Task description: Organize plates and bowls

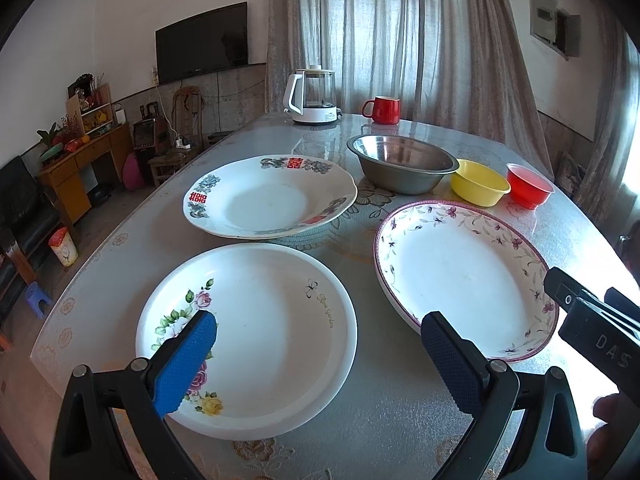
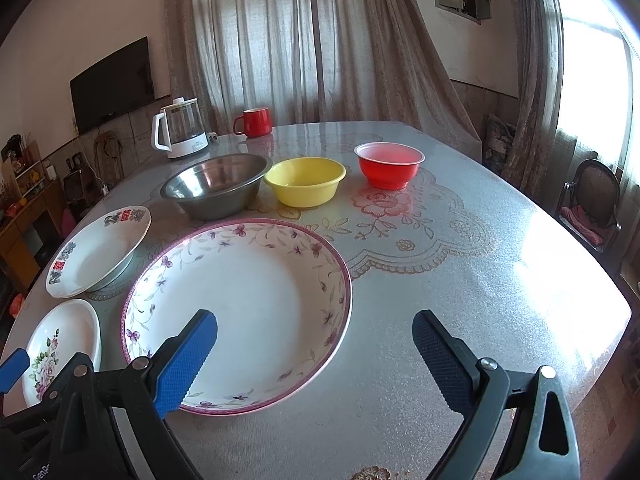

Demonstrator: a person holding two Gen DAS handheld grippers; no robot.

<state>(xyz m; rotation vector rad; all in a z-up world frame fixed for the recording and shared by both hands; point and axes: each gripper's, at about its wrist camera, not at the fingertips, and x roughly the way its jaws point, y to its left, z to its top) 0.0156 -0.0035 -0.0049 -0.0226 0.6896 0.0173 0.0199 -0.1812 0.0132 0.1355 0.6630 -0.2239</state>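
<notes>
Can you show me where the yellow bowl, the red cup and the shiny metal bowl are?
yellow bowl (image 2: 305,187): right wrist view, outer wall.
red mug (image 2: 256,122): right wrist view, its side.
steel bowl (image 2: 216,196): right wrist view, outer wall.

Black frames, blue textured pads (image 1: 186,364), silver screws

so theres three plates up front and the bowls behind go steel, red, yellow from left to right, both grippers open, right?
Not quite: the bowls run steel bowl, yellow bowl, red bowl from left to right, as the right wrist view shows. The rest holds: three plates in front, left gripper and right gripper open.
</notes>
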